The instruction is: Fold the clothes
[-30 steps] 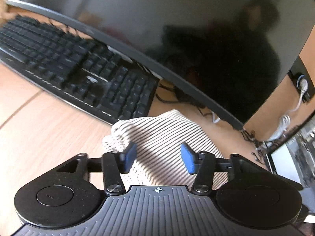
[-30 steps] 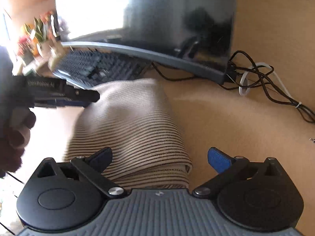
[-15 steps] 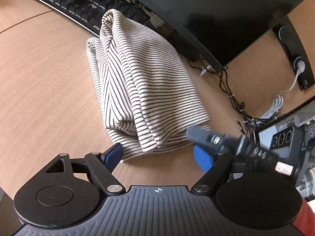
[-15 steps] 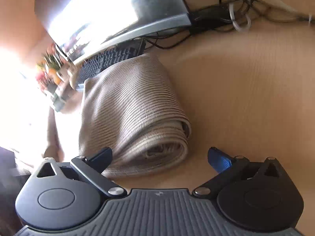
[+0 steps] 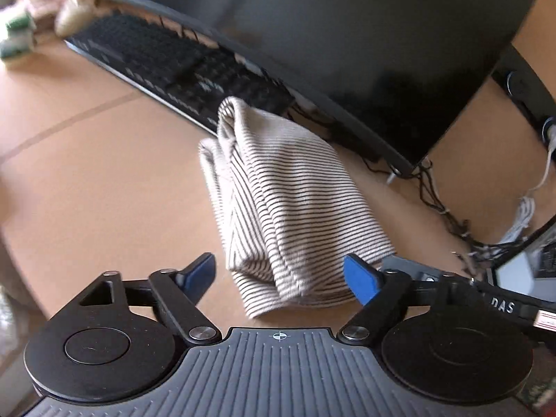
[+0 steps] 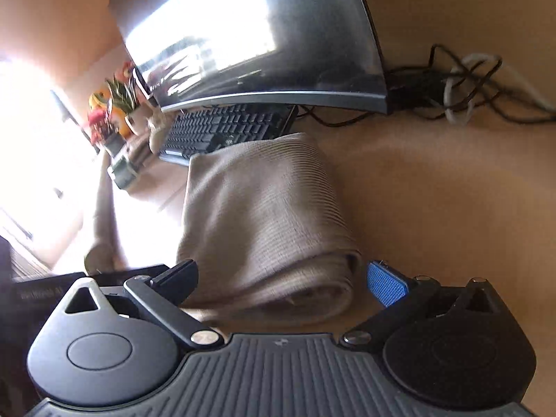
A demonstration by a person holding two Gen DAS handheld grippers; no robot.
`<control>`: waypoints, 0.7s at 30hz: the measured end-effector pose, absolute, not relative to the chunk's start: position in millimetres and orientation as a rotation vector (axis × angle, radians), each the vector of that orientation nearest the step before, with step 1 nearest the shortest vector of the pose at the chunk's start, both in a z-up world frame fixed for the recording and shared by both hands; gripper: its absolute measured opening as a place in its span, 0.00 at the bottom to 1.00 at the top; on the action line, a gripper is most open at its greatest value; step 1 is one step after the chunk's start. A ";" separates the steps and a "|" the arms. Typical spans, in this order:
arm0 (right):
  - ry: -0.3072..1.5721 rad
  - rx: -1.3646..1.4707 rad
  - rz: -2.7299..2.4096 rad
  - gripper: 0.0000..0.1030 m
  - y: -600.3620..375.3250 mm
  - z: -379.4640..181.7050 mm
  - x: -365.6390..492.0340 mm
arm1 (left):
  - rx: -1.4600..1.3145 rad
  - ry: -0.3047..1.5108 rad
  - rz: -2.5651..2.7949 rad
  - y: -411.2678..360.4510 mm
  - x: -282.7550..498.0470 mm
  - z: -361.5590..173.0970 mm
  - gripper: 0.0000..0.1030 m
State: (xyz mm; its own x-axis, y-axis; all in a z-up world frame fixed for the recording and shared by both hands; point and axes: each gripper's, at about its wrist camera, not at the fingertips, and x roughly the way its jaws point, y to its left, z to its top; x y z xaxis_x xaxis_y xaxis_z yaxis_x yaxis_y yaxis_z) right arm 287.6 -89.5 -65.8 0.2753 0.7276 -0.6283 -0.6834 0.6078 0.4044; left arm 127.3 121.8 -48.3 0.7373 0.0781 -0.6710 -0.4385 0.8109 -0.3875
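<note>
A cream garment with thin dark stripes (image 5: 288, 208) lies folded into a thick bundle on the wooden desk, its far end against the keyboard. It also shows in the right wrist view (image 6: 264, 222). My left gripper (image 5: 279, 278) is open and empty, its blue fingertips either side of the bundle's near end, above it. My right gripper (image 6: 281, 278) is open and empty, its fingertips flanking the bundle's folded near end. Part of the right gripper's body (image 5: 451, 285) shows at the right in the left wrist view.
A black keyboard (image 5: 180, 69) and a curved dark monitor (image 5: 347, 41) stand behind the garment. Tangled cables (image 6: 458, 90) lie at the back right. Small plants and ornaments (image 6: 114, 111) stand at the far left. Bare desk (image 5: 104, 180) lies left of the garment.
Both grippers let go of the garment and drew back; the bundle now lies free on the desk. The left wrist view has swung up, showing more keyboard and monitor.
</note>
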 end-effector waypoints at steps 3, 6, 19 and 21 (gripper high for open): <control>0.783 0.006 0.931 1.00 -112.2 -50.9 269.8 | -0.495 0.632 0.375 89.2 111.1 -35.5 0.96; 0.673 -0.007 0.908 1.00 -140.5 -36.3 256.5 | -0.470 0.560 0.455 54.9 94.7 -30.4 1.00; 0.557 -0.110 0.947 1.00 -207.7 -24.0 252.8 | -0.368 0.518 0.637 -35.1 84.1 -22.6 1.00; 0.541 -0.110 0.955 1.00 -209.4 -24.4 251.8 | -0.362 0.510 0.647 -39.2 81.6 -20.2 1.00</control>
